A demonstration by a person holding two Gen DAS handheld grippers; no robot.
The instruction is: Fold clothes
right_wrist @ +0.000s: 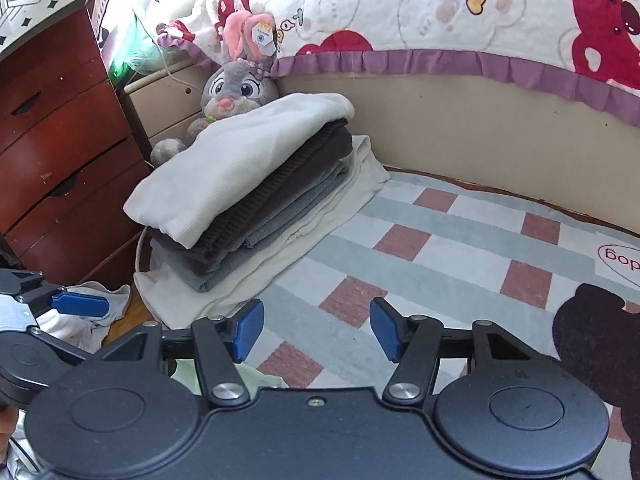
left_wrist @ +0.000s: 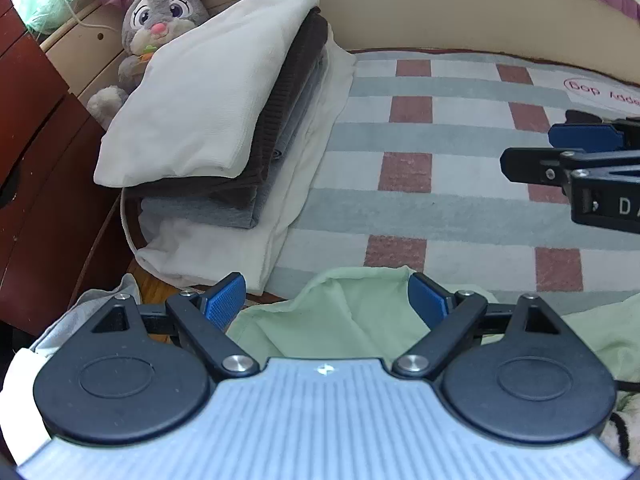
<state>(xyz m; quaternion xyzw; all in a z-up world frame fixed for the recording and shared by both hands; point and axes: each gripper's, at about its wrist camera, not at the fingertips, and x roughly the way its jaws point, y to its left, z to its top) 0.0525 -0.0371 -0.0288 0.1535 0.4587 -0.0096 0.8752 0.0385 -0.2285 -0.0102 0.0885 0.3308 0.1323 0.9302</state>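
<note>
Left gripper (left_wrist: pixel 326 300) at the bottom of its view, jaws wide apart, nothing pinched – the pale green garment (left_wrist: pixel 352 316) lies rumpled on the checked bedspread (left_wrist: pixel 460 184) right under and between its two blue pads. Right gripper (right_wrist: pixel 316 328) at the bottom of its own view, jaws also well apart over bare bedspread, holding nothing. One folded stack (left_wrist: pixel 208 120) in the upper left of the frame: four layers counted – white on top, dark brown, grey, cream at the base – though a thin extra layer may hide in the grey. One plush rabbit (left_wrist: pixel 160 16) behind the stack. One red-brown dresser (right_wrist: pixel 56 152) at the left edge. Some loose white cloth (right_wrist: pixel 96 312) lower left, on the floor.
</note>
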